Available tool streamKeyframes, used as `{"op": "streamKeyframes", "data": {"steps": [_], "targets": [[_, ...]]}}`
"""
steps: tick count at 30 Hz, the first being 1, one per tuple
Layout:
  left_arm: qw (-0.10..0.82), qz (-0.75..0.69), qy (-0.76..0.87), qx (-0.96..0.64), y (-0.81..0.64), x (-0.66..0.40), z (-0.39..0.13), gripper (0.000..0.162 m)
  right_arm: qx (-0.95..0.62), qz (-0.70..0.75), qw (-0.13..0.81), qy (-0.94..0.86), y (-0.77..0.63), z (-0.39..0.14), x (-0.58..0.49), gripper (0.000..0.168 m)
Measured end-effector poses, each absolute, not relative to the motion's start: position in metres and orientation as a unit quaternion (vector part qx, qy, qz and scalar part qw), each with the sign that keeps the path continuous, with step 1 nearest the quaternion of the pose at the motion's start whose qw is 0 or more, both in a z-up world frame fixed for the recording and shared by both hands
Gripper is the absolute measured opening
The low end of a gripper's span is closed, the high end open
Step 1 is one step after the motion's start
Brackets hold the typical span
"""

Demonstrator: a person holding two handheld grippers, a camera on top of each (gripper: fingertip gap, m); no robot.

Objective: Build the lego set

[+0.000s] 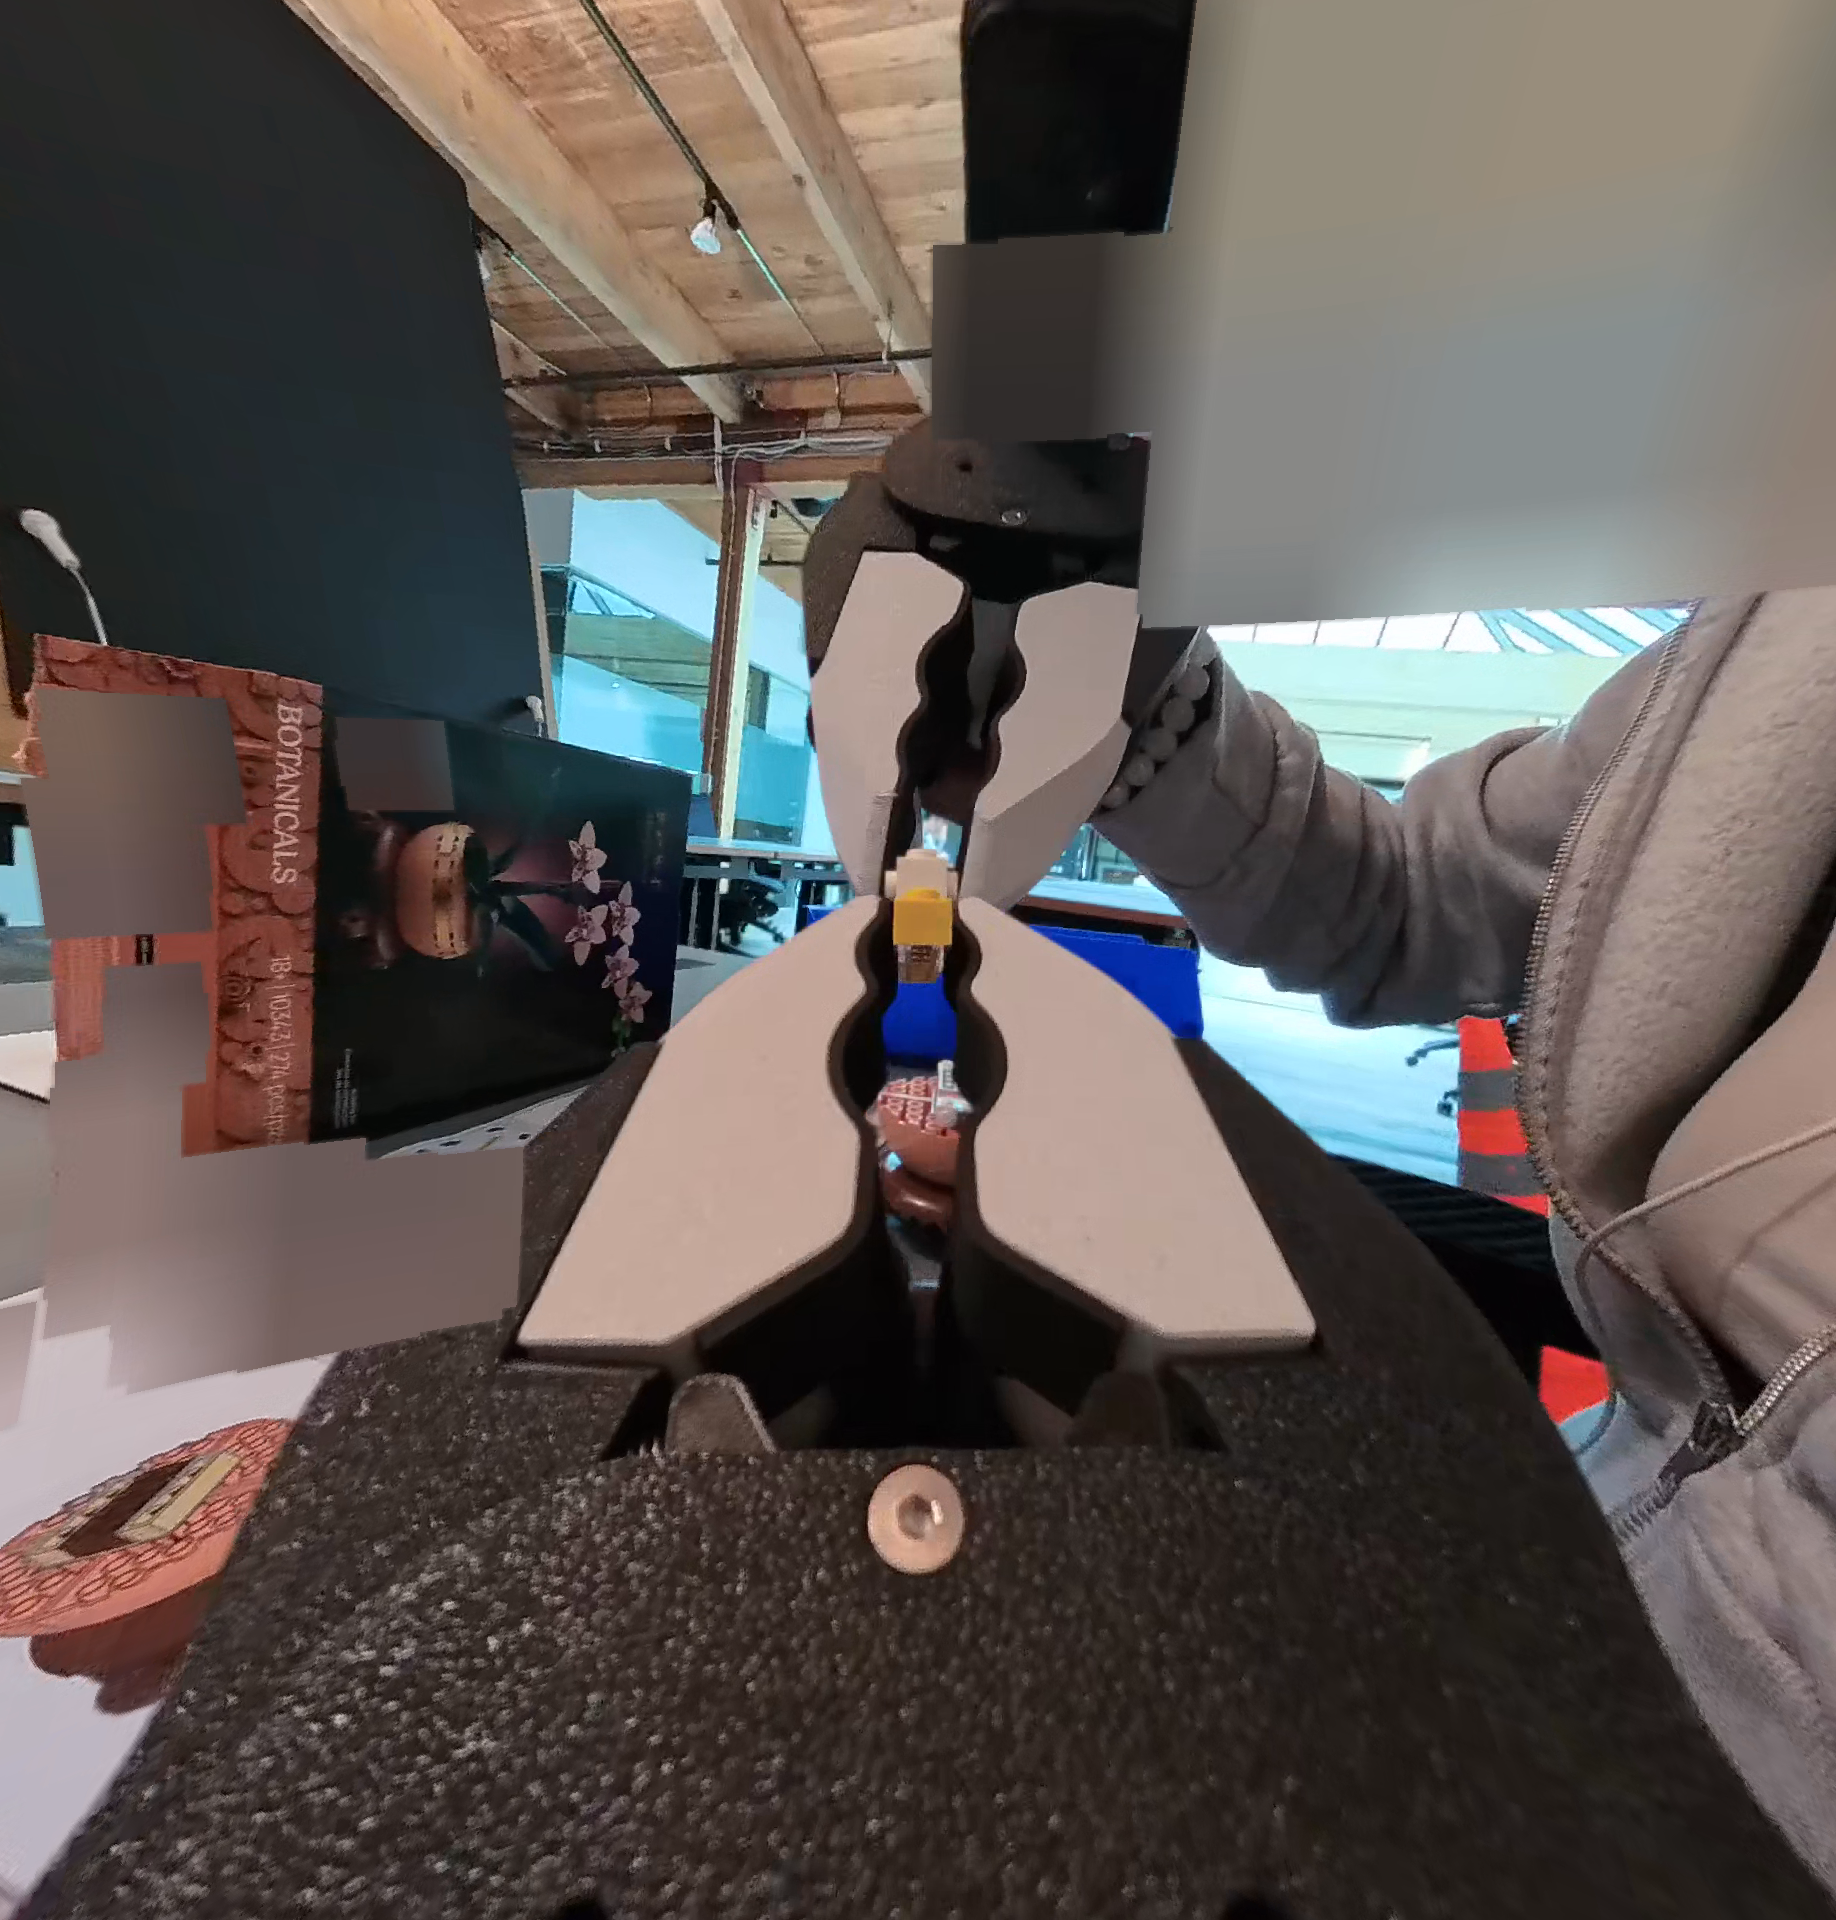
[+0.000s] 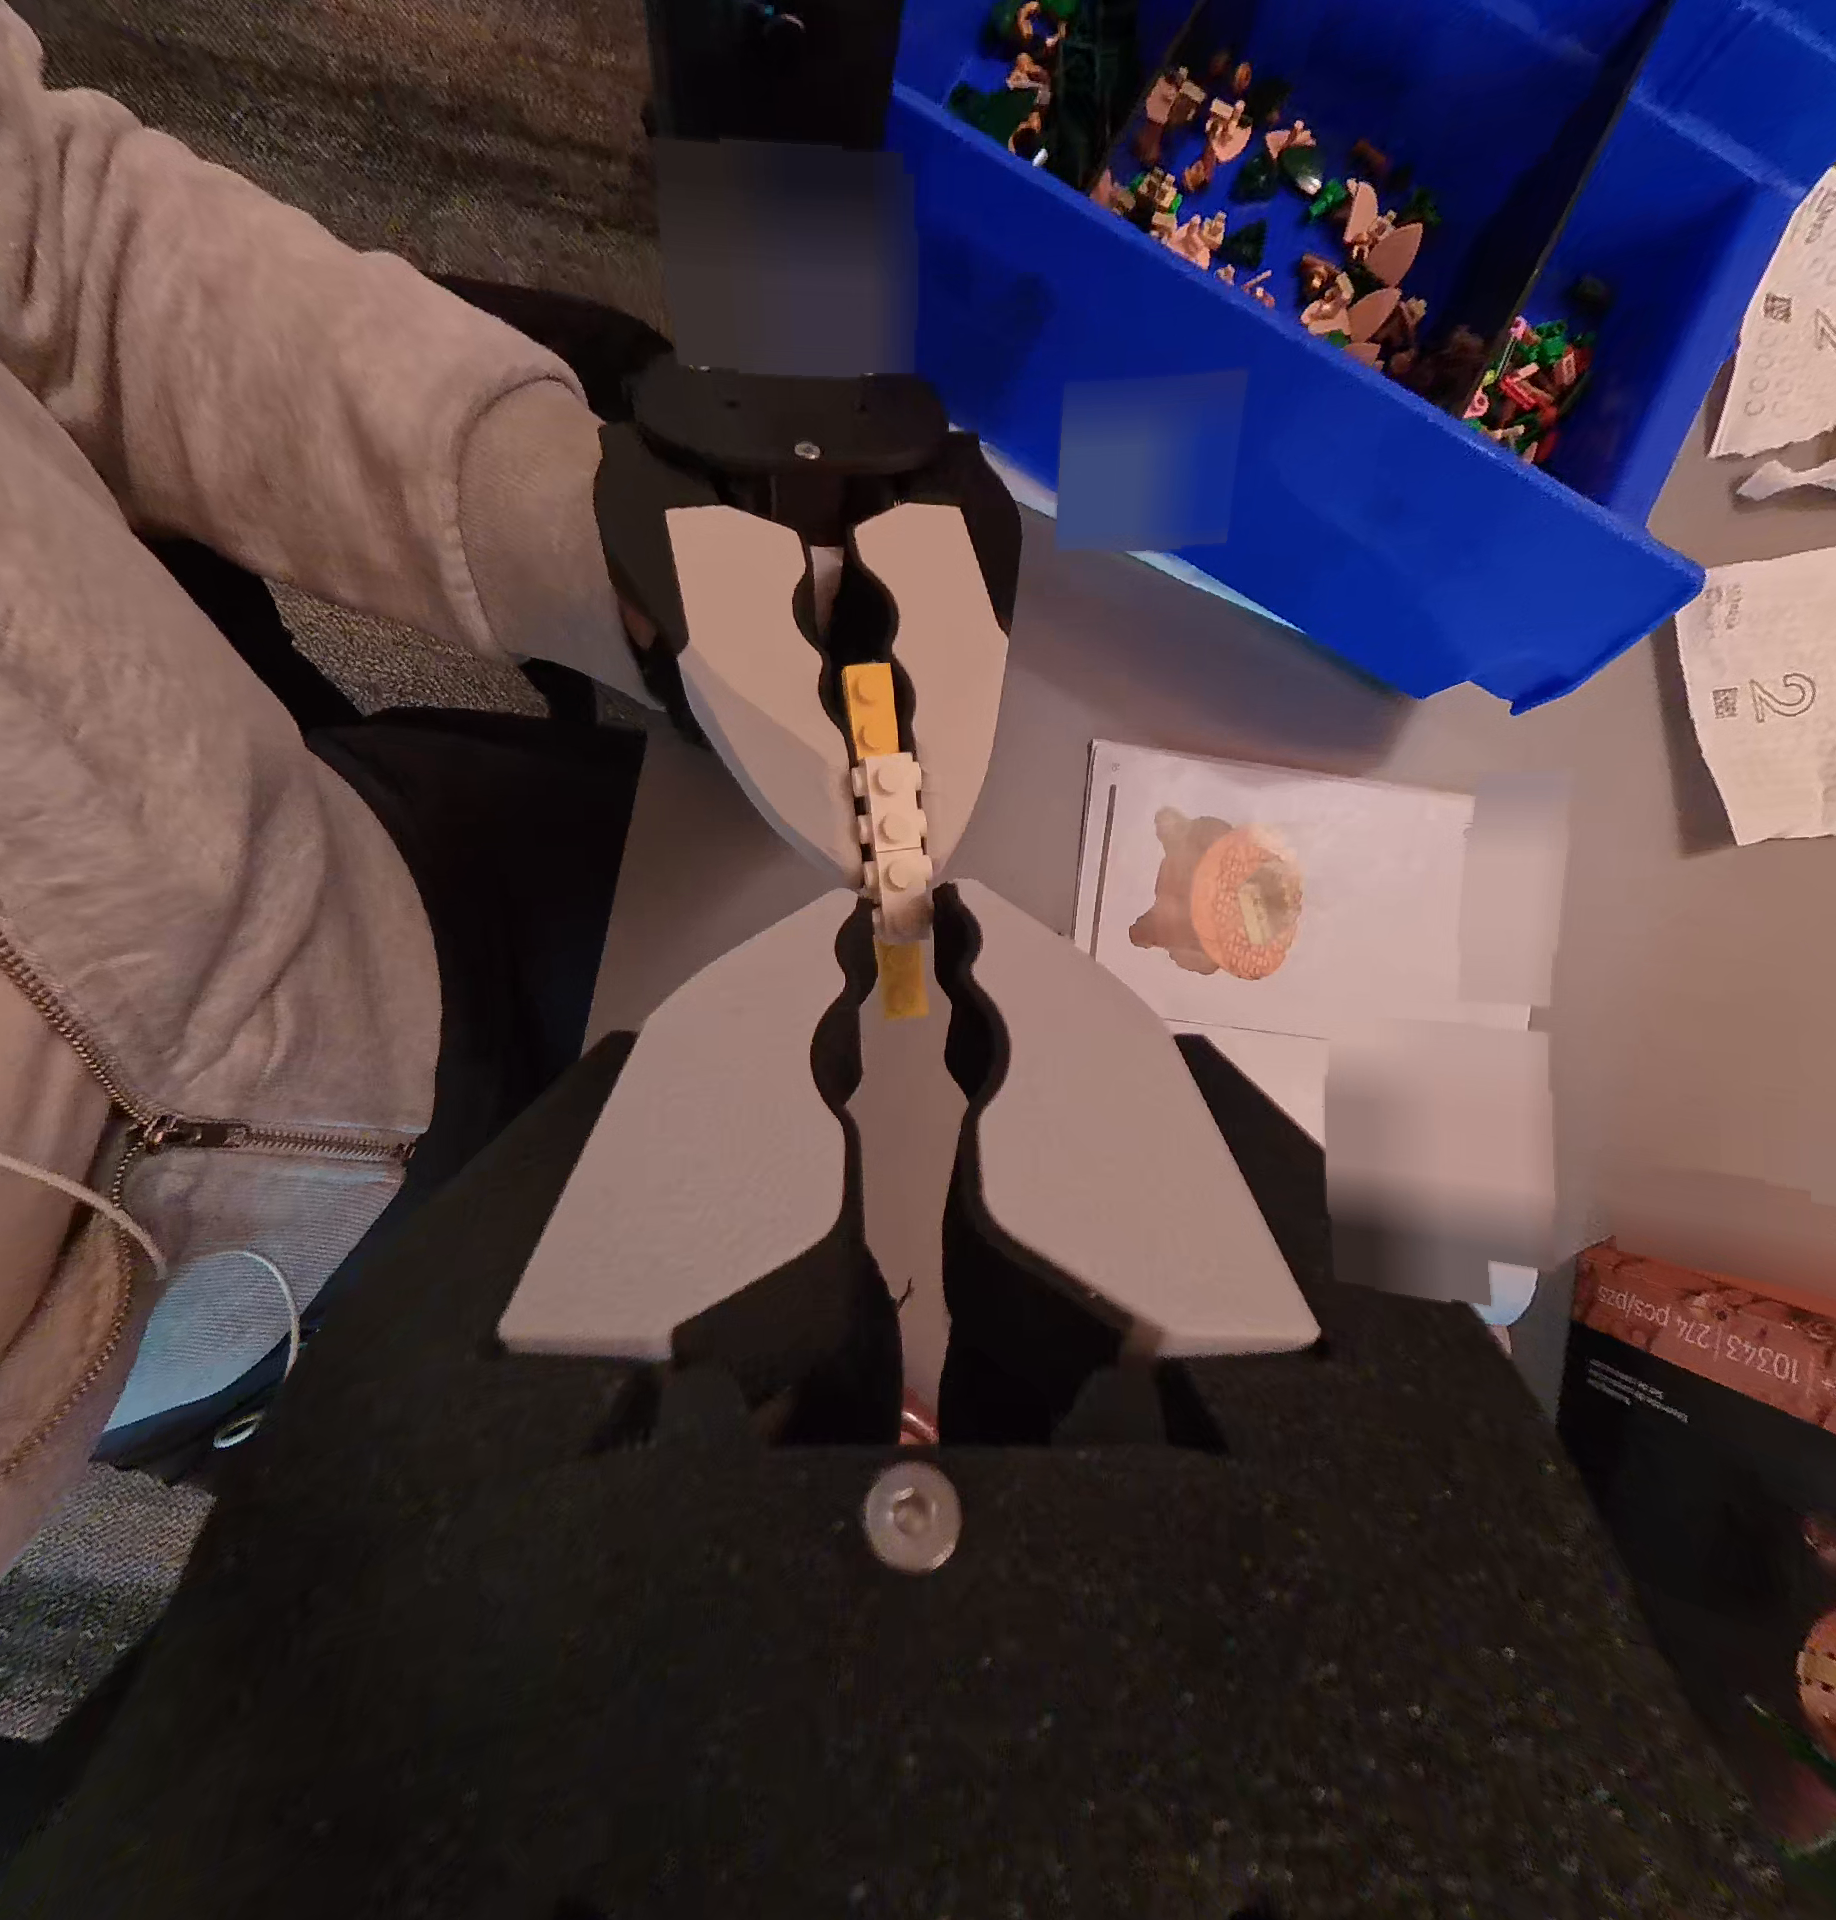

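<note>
A small lego assembly, a yellow plate (image 2: 872, 707) with white bricks (image 2: 893, 831) stacked on it, is held in the air between both grippers, which meet tip to tip. My left gripper (image 1: 919, 920) is shut on the yellow plate (image 1: 919, 920); in the right wrist view it comes in from the top (image 2: 893, 868). My right gripper (image 2: 898, 920) is shut on the near end of the white bricks; in the left wrist view it comes in from above (image 1: 919, 857), pinching the white brick (image 1: 919, 868).
A blue bin (image 2: 1413, 540) with compartments of loose small pieces stands at the back right. An instruction booklet (image 2: 1278, 894), torn paper bags (image 2: 1797, 707) and the set's box (image 1: 374, 914) lie on the grey table. A round pink lego build (image 1: 114, 1527) sits lower left. A grey sleeve (image 2: 218, 416) reaches in from the left. The grippers are tip to tip, or close to it. The round pink lego build (image 1: 114, 1527) is about equally far from each gripper, around 20 cm.
</note>
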State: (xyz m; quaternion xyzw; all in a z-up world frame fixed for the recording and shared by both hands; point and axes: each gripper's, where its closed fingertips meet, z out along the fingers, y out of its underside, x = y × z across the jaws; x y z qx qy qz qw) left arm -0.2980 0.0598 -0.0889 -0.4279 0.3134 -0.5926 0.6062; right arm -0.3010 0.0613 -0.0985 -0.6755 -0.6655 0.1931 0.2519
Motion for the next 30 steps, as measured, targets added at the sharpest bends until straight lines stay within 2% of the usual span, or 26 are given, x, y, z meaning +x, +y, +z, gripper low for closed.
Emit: {"op": "streamKeyframes", "data": {"steps": [10, 12, 17, 20, 23, 24, 27, 30], "targets": [[0.615, -0.595, 0.299, -0.423, 0.060, -0.301, -0.082, 0.008, -0.669, 0.177, 0.271, -0.669, 0.062, -0.092, -0.303, 0.012], [0.614, -0.600, 0.294, -0.421, 0.061, -0.302, -0.080, 0.008, -0.663, 0.174, 0.278, -0.673, 0.062, -0.090, -0.305, 0.024], [0.607, -0.625, 0.262, -0.415, 0.064, -0.310, -0.075, 0.007, -0.635, 0.178, 0.314, -0.683, 0.061, -0.079, -0.307, 0.037], [0.589, -0.660, 0.232, -0.405, 0.065, -0.316, -0.066, 0.007, -0.543, 0.145, 0.438, -0.702, 0.066, -0.067, -0.305, 0.049], [0.559, -0.696, 0.209, -0.399, 0.062, -0.317, -0.057, 0.007, -0.379, 0.112, 0.633, -0.666, 0.057, -0.036, -0.304, 0.040], [0.550, -0.705, 0.205, -0.398, 0.061, -0.316, -0.054, 0.007, -0.336, 0.086, 0.668, -0.658, 0.053, -0.031, -0.303, 0.042], [0.522, -0.730, 0.197, -0.395, 0.056, -0.309, -0.044, 0.007, -0.322, 0.048, 0.661, -0.676, 0.053, -0.046, -0.307, 0.055], [0.502, -0.748, 0.197, -0.387, 0.048, -0.302, -0.034, 0.007, -0.286, 0.019, 0.692, -0.662, 0.051, -0.038, -0.306, 0.049]]}}
